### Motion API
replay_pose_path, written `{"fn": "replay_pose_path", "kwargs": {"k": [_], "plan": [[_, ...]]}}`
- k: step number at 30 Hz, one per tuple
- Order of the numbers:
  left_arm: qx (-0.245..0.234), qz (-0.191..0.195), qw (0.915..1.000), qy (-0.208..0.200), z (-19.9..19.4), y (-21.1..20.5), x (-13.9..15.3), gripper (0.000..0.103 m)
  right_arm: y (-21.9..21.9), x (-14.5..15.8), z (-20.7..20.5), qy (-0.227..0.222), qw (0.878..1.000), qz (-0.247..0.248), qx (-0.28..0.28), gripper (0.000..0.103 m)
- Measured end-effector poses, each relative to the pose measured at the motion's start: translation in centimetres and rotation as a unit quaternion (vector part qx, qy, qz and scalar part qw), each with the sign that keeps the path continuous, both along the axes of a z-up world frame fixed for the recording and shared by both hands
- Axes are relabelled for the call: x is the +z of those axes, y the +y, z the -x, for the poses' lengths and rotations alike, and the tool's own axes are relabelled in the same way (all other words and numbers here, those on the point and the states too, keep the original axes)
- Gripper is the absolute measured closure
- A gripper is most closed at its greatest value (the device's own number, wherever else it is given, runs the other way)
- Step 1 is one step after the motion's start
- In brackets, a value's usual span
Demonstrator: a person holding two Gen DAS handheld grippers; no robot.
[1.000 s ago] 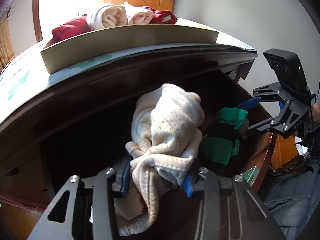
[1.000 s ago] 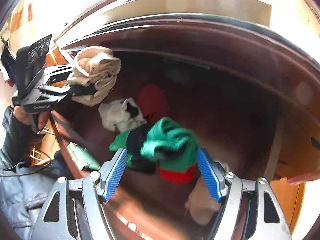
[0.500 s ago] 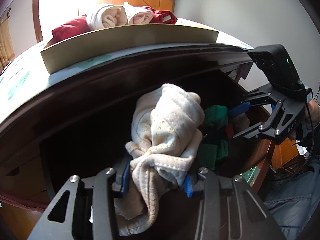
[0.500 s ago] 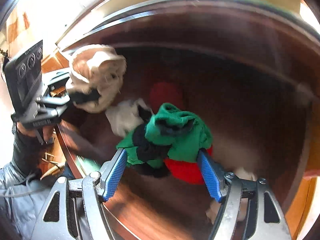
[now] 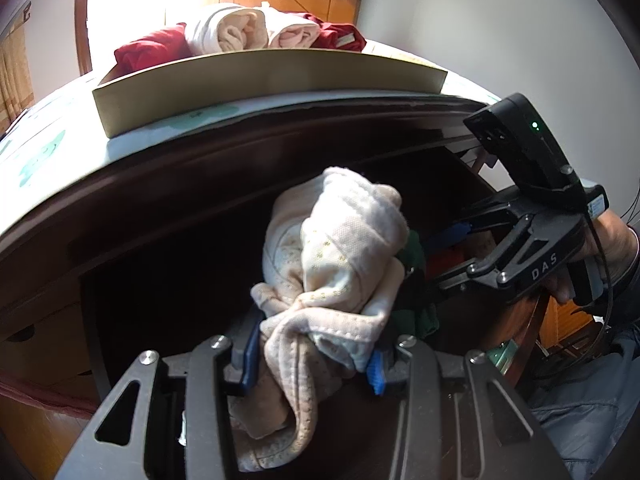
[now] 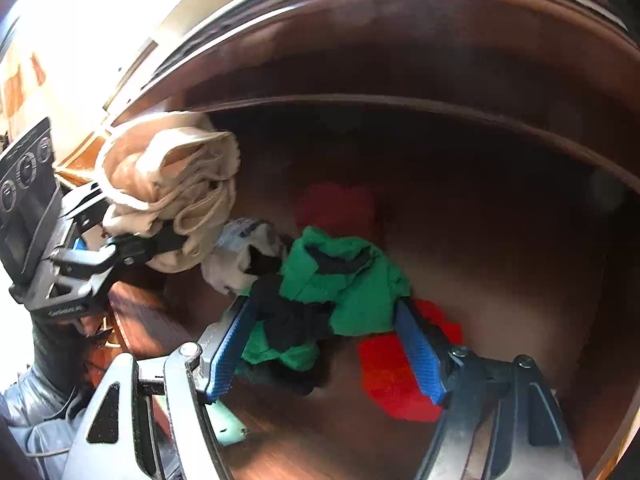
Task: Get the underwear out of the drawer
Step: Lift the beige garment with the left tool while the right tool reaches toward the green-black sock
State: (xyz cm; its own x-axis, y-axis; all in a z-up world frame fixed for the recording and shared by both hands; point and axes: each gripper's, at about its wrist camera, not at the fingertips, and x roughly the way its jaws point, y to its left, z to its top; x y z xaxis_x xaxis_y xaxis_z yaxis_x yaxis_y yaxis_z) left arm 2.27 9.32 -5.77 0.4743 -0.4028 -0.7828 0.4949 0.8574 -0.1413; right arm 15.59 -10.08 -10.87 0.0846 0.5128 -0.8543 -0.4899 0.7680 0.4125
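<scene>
- Pinching a bunched, dotted cream knit underwear, the left gripper jaws press its folds.
- Right gripper jaws grip crumpled green-and-black underwear above the dark wooden drawer, red garment inside.

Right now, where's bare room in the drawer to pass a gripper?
Free: bare drawer floor right of the green garment, up to the back wall. Crowded: left front, where the white piece, green garment and red piece bunch.
</scene>
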Motion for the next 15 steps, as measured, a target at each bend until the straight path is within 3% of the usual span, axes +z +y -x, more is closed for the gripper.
{"fn": "replay_pose_path", "kwargs": {"k": [9,11,15], "plan": [[0.001,0.007,1.0000,0.003,-0.3,0.2,-0.2,0.063,2.6,-0.9,-0.5,0.018,0.999,0.026,0.035,0.030],[0.001,0.010,1.0000,0.002,-0.3,0.3,-0.2,0.063,3.1,-1.0,-0.2,0.016,0.999,0.025,0.044,0.045],[0.001,0.015,0.9999,-0.001,-0.2,0.5,-0.1,0.063,2.9,-0.6,0.6,0.000,0.998,0.015,0.060,0.065]]}}
